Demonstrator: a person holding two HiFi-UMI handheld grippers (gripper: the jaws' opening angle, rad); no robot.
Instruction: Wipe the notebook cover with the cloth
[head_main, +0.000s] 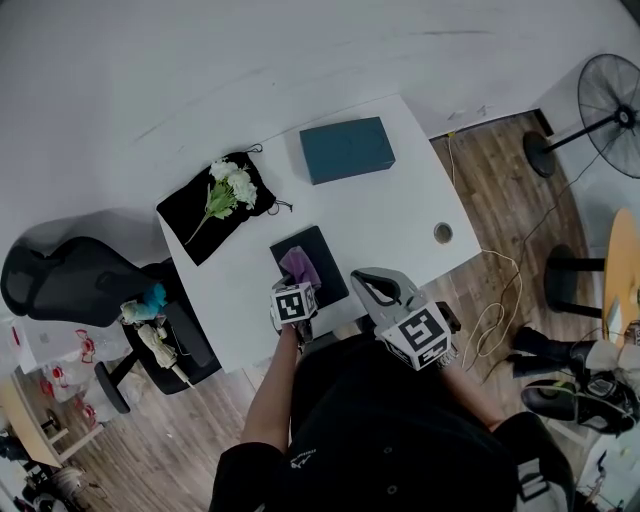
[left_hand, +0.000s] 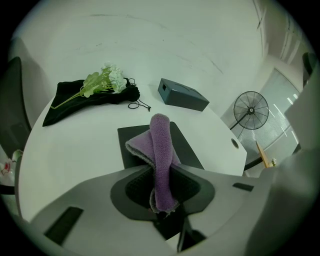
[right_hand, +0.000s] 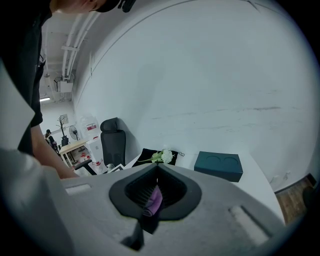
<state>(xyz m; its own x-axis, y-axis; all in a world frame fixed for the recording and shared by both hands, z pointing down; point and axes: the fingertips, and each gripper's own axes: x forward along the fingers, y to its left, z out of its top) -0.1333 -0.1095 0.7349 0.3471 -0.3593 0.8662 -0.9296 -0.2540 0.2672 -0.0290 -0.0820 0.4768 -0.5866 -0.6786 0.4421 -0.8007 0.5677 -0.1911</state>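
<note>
My left gripper (left_hand: 161, 172) pinches the cloth (left_hand: 160, 140) over the notebook (left_hand: 187, 147) near the table (left_hand: 75, 150) edge; the right gripper (right_hand: 157, 167) beside it looks closed.

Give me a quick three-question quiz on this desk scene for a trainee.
1. Which thing does the left tool grip? A fan, B purple cloth, C teal box.
2. True or false: the flowers lie on a black pouch.
3. Fill in: the gripped cloth is held over the black ____.
Key: 1 B. 2 true. 3 notebook.
</note>
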